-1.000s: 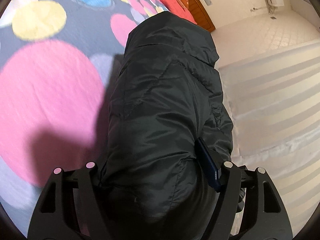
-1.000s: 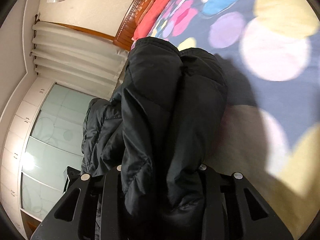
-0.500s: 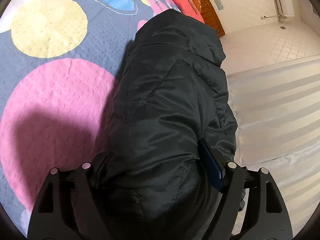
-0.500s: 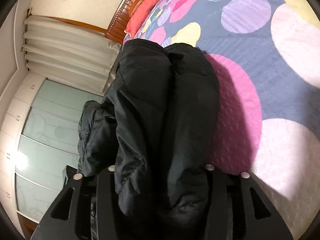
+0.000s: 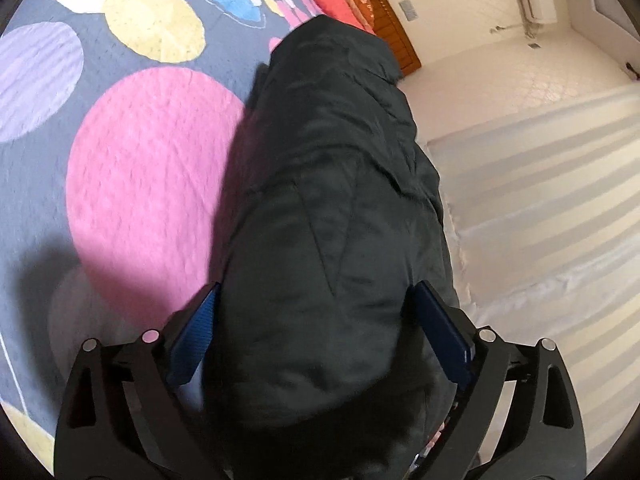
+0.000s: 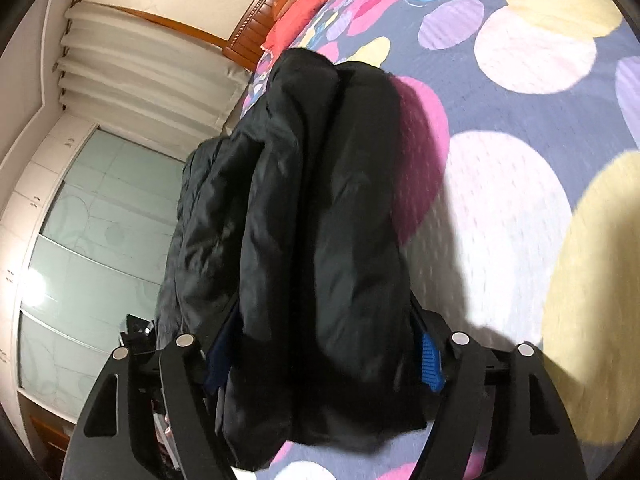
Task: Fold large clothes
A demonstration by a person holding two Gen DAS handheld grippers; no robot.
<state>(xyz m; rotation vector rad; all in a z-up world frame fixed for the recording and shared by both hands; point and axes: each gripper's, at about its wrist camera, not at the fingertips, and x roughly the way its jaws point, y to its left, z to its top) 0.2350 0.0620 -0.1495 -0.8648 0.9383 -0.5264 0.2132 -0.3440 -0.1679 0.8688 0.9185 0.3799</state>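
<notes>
1. Black, puffy and quilted, the jacket (image 5: 332, 208) is bunched into a thick doubled roll that runs forward from both tools toward the headboard (image 5: 380, 8); its far end appears to rest on or hang just above the bedspread (image 5: 152, 184), and which of the two cannot be told.

2. Gathered this way, the bulk stays together, which I judge suits carrying or laying over a heavy fold rather than dragging loose cloth.

3. In the left wrist view, the left gripper (image 5: 316, 320) has its blue pads (image 5: 196, 340) set wide apart with the jacket's near end filling the whole gap; both pads press its sides, so it is clamped on the jacket.

4. From the right wrist view, the right gripper (image 6: 324, 344) likewise straddles a fat double layer, with a blue pad showing on each side against the cloth, so it too grips the jacket.

5. Two holds on the near end share the weight and keep the fold line level, which seems the reason for the twin grip.

6. Beyond the jacket, the bedspread of coloured circles stretches toward the headboard, where a red pillow (image 6: 304, 4) lies.

7. Beside the headboard hang pale curtains (image 6: 148, 64), and farther from it stand frosted wardrobe doors (image 6: 92, 232).

8. Slick fabric may slide and spring open once released.
</notes>
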